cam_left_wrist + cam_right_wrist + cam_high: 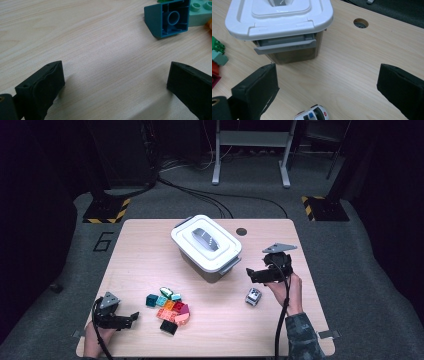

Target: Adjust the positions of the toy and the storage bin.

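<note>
A grey storage box [200, 262] with a white clip-on lid [206, 241] stands at the table's middle back; the box [294, 53] faces my right gripper, its grey latch [285, 46] down. My right gripper [248, 273] is open, held above the table right of the box. A small white toy car [253, 296] lies just below it, and the car [313, 115] sits between the jaws' near ends. A pile of coloured bricks [170, 307] lies front left. My left gripper [134, 317] is open, low over the wood, left of the pile. A teal brick [168, 18] lies ahead of it.
A round cable hole [241, 231] is in the table near the back edge. Bare wood lies between the box and the front edge. Beyond the table are floor cables [200, 195] and metal stand legs [250, 150].
</note>
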